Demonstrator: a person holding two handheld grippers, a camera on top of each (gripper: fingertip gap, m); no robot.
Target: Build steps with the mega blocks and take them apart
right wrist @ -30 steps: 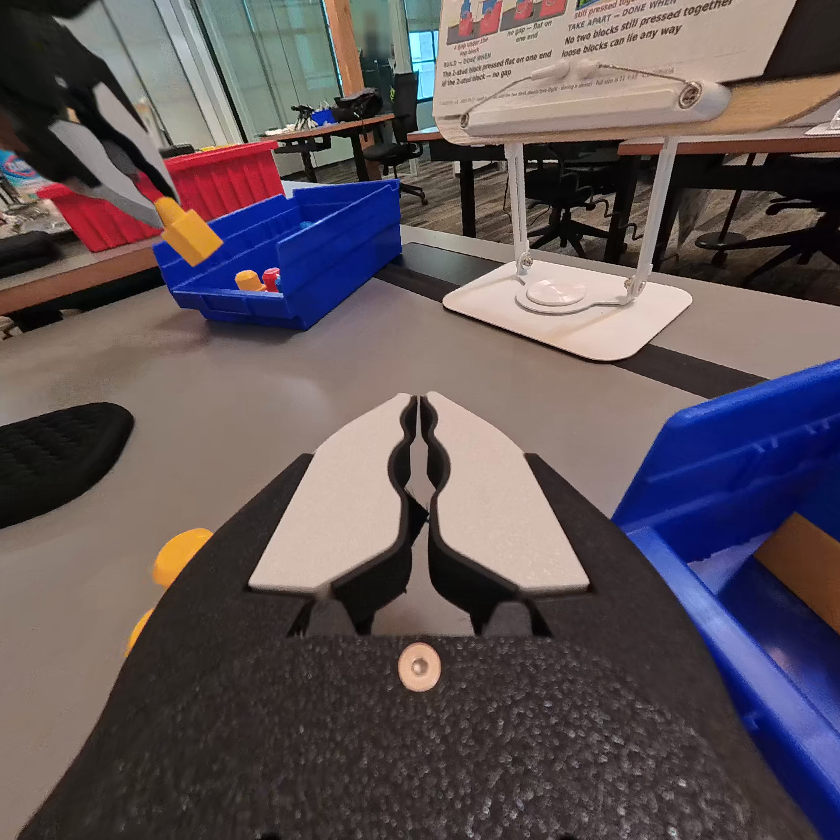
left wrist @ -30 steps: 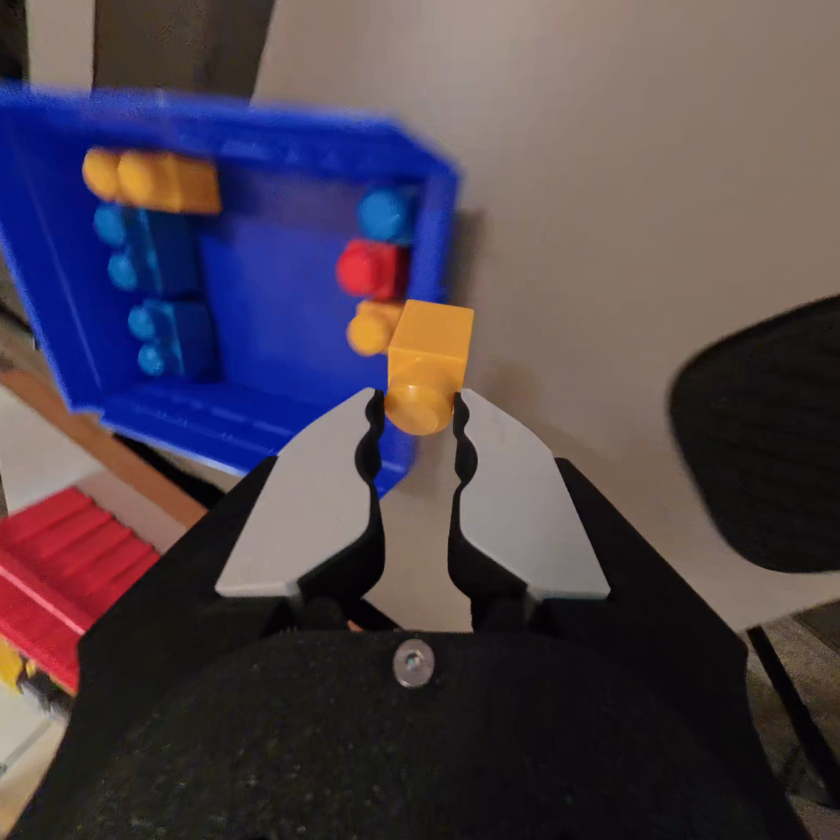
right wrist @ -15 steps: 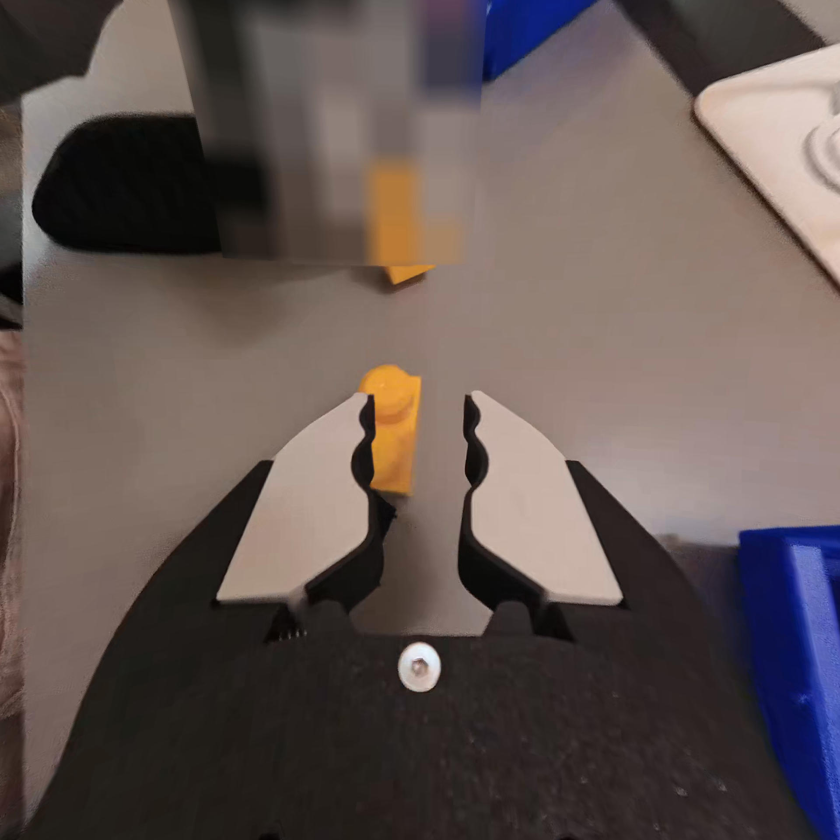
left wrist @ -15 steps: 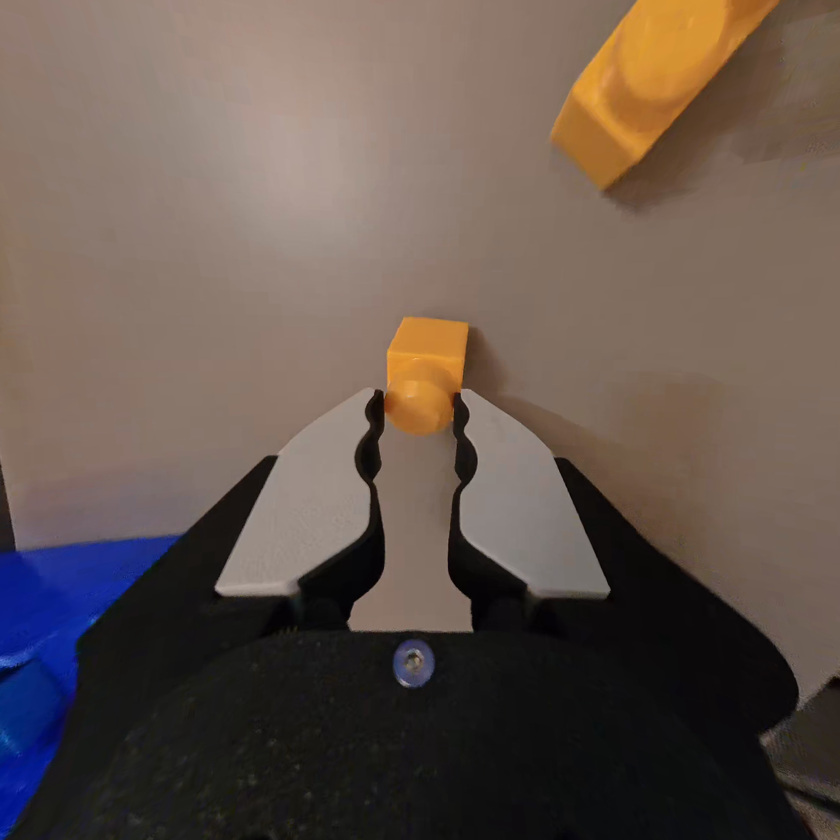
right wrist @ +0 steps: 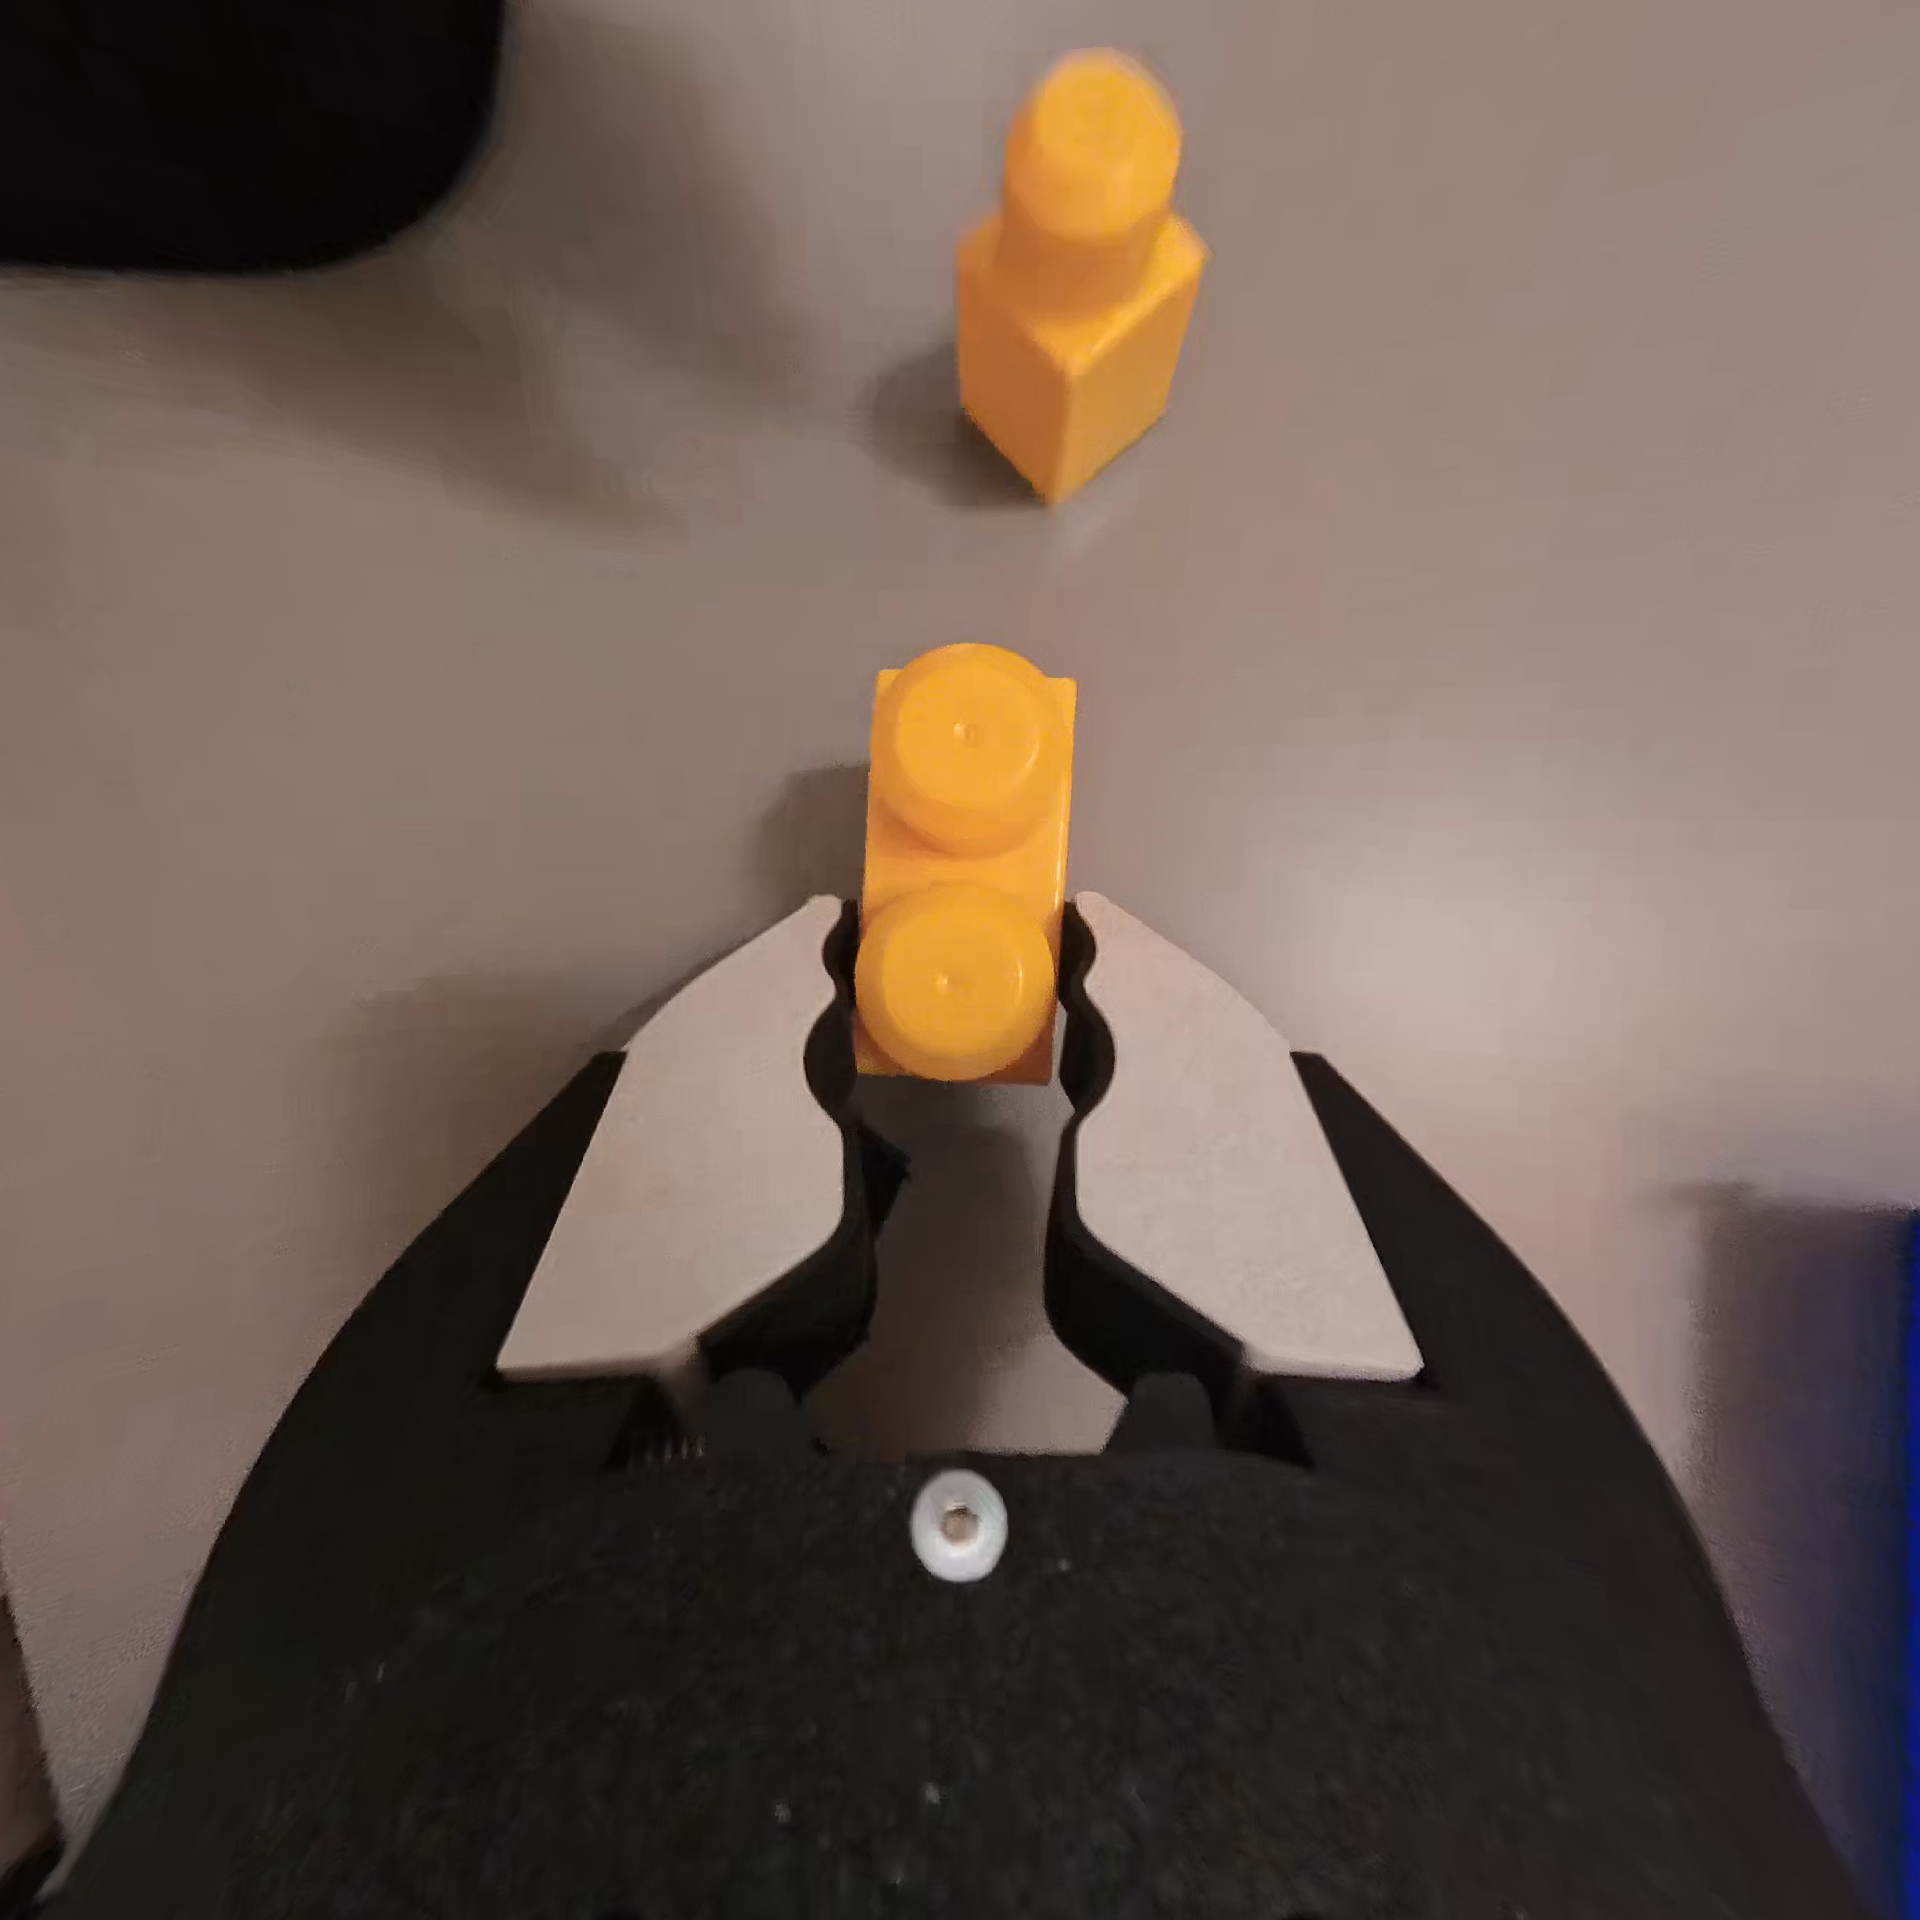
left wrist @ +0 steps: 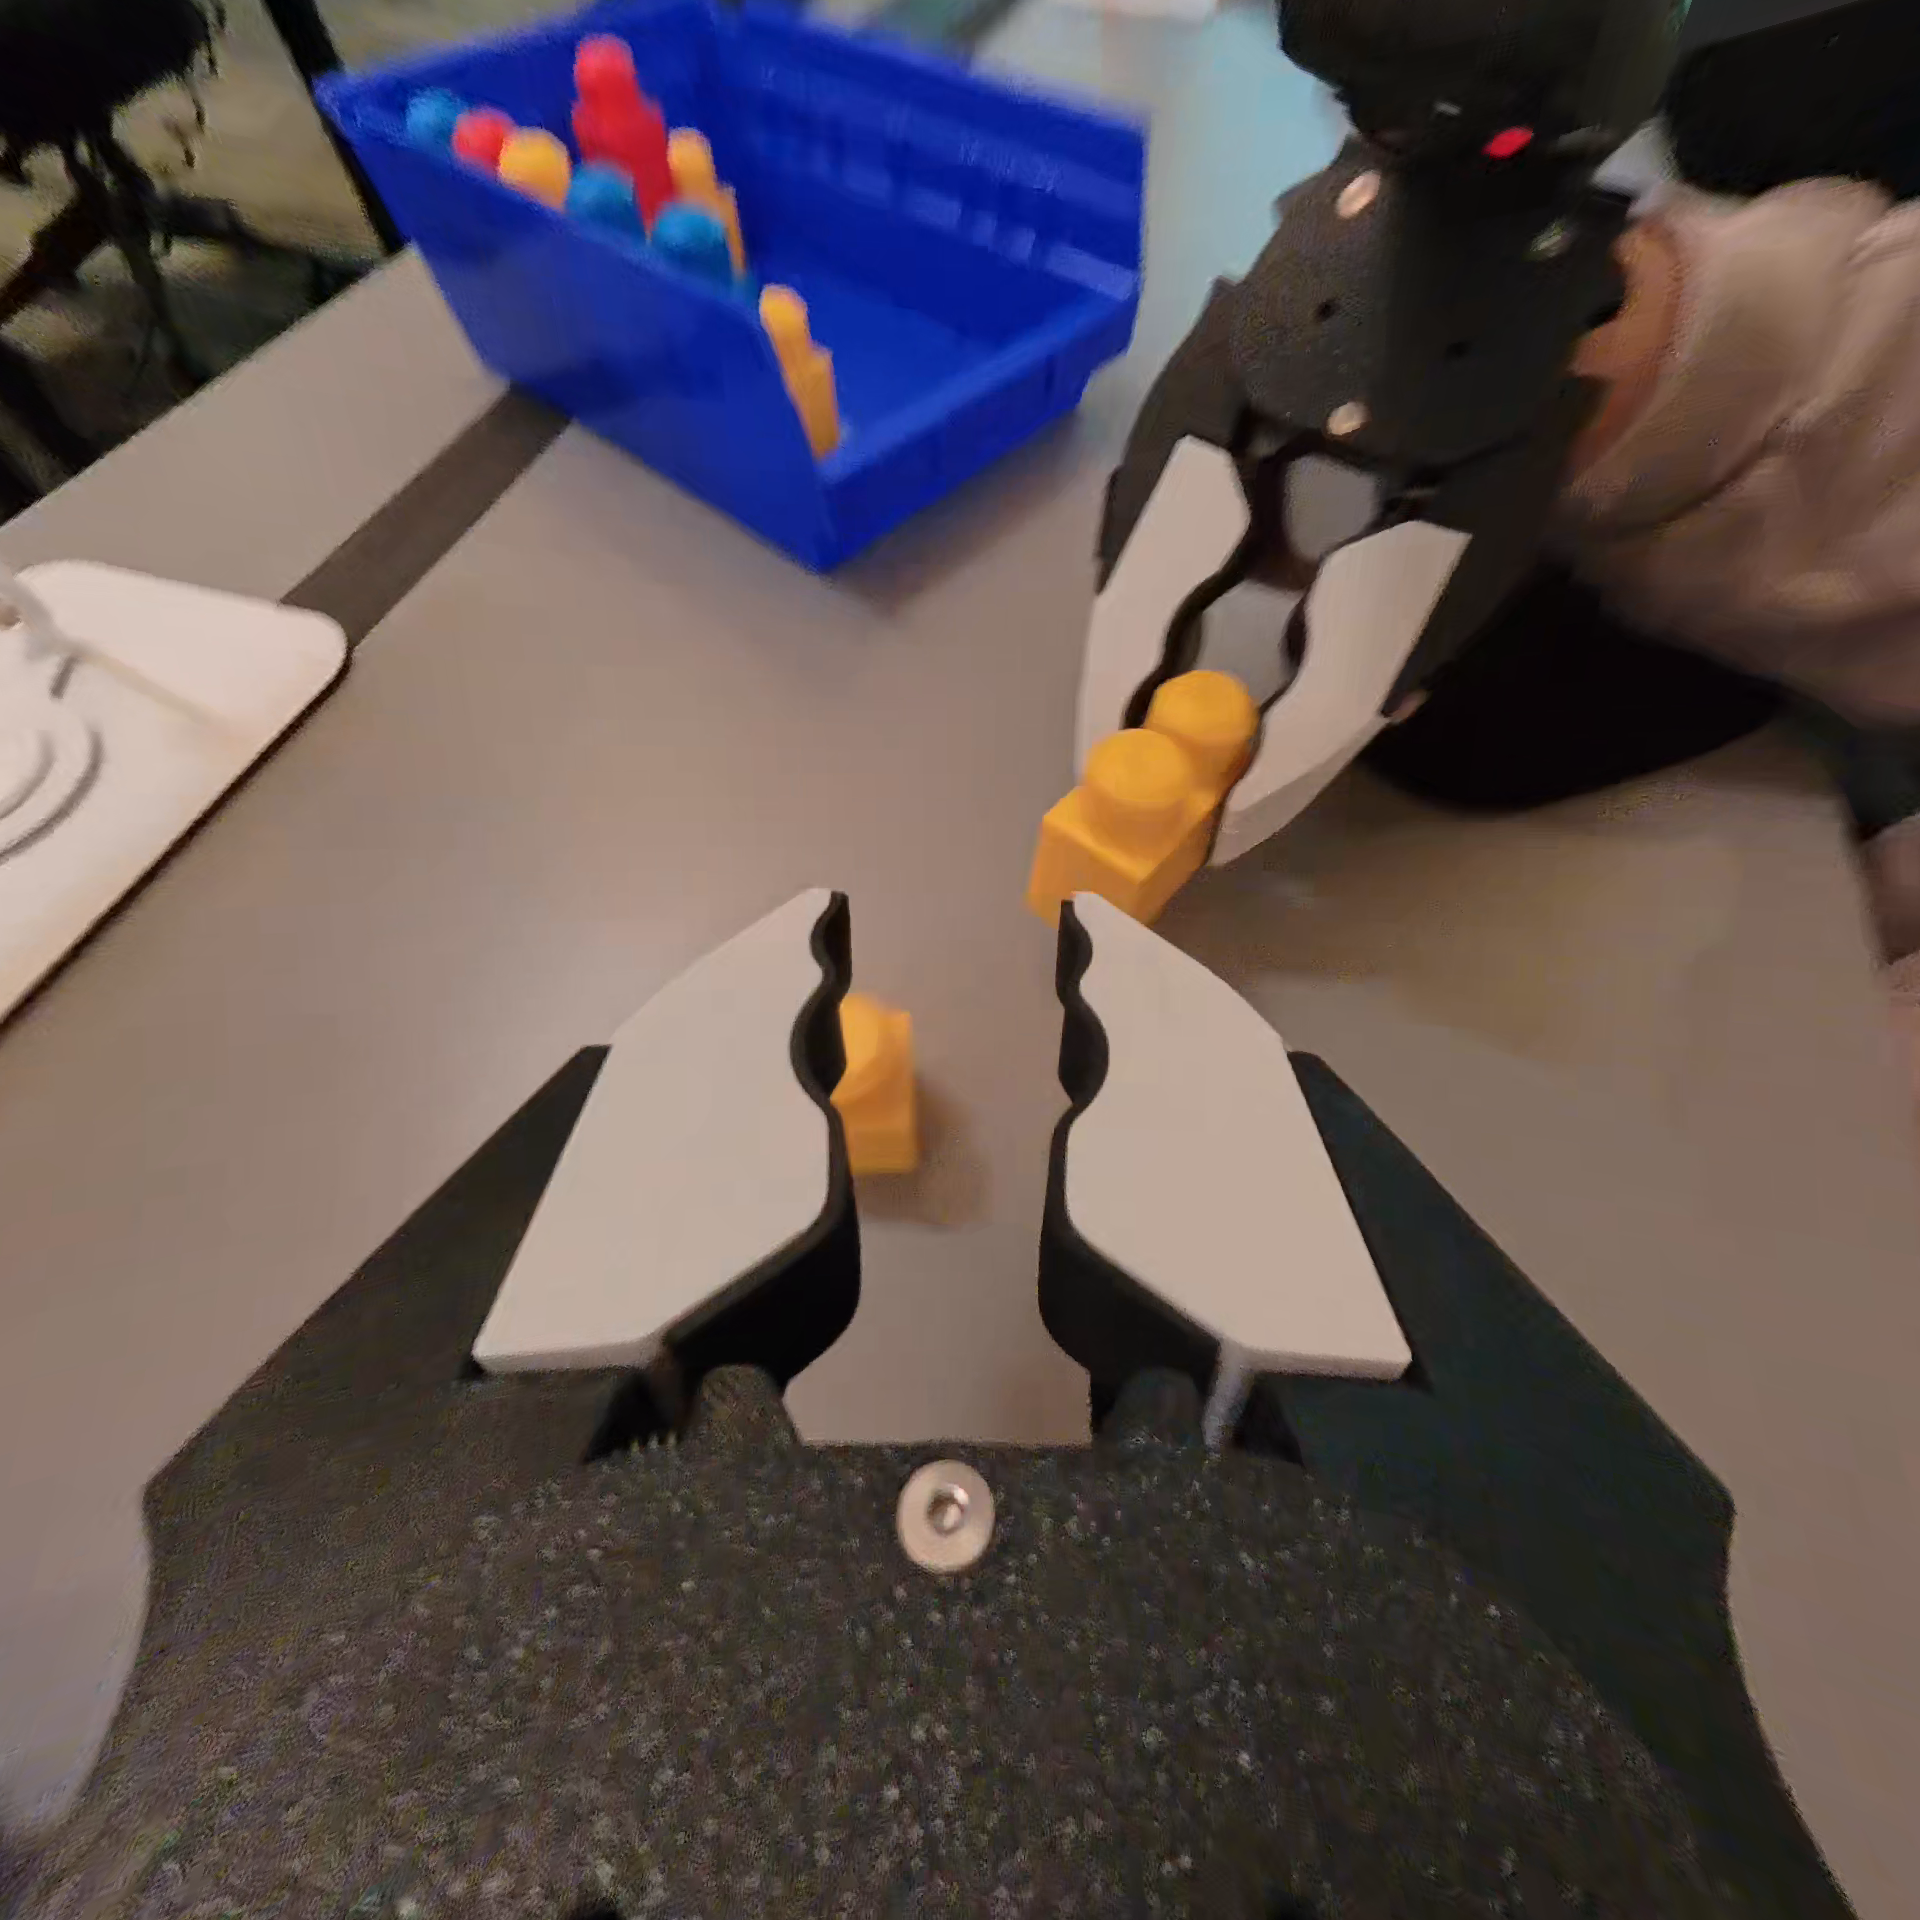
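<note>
Two yellow blocks are out on the grey tabletop. The right hand-held gripper pinches the two-stud block. The left hand-held gripper is spread above the one-stud block. A blue bin holds several red, blue and yellow blocks.

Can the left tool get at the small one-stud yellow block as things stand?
Probably yes: the left tool is open, and the one-stud block stands upright on the table just under it, apart from the two-stud block.

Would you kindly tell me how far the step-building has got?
Done: the small one-stud yellow plastic block stands on the grey table, released by the open left gripper. In hand: the right gripper grips the two-stud yellow block. Left: joining them, then separating.
</note>
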